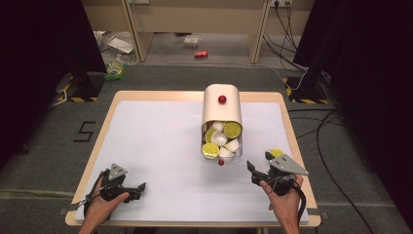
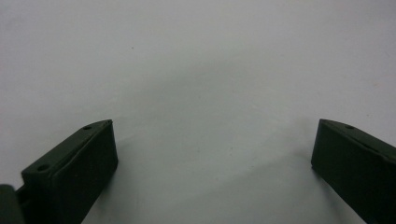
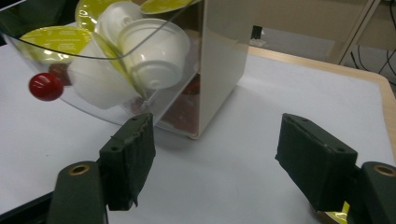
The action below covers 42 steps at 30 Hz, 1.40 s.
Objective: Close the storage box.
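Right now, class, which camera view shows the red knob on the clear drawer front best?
The right gripper view: the red knob sits close and sharp on the clear drawer full of capsules. The high view shows it as a tiny red dot at the drawer's near edge. The left gripper view looks at white tabletop.

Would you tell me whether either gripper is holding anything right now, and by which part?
Nothing is held: the left gripper and right gripper are both open and empty.
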Available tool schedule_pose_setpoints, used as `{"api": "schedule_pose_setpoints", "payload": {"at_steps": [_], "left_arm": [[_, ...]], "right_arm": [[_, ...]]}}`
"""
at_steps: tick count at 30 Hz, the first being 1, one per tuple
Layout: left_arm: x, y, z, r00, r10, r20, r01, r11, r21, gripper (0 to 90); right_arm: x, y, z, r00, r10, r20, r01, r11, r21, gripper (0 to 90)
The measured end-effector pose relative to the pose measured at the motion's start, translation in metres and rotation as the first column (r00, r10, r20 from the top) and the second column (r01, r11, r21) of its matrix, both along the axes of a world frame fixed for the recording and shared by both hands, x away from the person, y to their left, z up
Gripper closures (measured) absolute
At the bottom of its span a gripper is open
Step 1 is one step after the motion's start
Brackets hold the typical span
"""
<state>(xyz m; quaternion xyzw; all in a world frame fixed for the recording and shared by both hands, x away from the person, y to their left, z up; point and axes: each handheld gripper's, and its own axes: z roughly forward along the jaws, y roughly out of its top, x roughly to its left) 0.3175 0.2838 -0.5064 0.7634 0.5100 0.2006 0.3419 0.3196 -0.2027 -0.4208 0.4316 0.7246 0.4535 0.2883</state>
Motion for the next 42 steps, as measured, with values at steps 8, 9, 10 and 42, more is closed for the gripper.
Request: {"api": "schedule_pose_setpoints", "payload": {"at_steps": [8, 9, 10, 42], "left_arm": [[0.000, 0.000, 0.000, 1.0000, 0.000, 0.001, 0.000, 1.0000, -0.002, 0.0], [0.000, 0.000, 0.000, 1.0000, 0.000, 0.001, 0.000, 1.0000, -0.002, 0.0], [0.000, 0.000, 0.000, 1.0000, 0.000, 0.001, 0.000, 1.0000, -0.003, 0.0], [0.000, 0.000, 0.000, 1.0000, 0.000, 0.000, 0.000, 1.0000, -0.003, 0.0]], "right_arm": [[-0.001, 0.013, 0.004, 0.9994, 0.032, 0.013, -0.032, 0.999, -0.001, 28.2], [-0.001, 0.015, 0.004, 0.9994, 0.035, 0.008, -0.035, 0.999, -0.004, 28.2], [0.000, 0.016, 0.004, 0.9992, 0.038, 0.011, -0.038, 0.999, -0.009, 28.2], [0.011, 0.032, 0.005, 0.9989, 0.039, 0.026, -0.039, 0.999, -0.005, 24.8]]}}
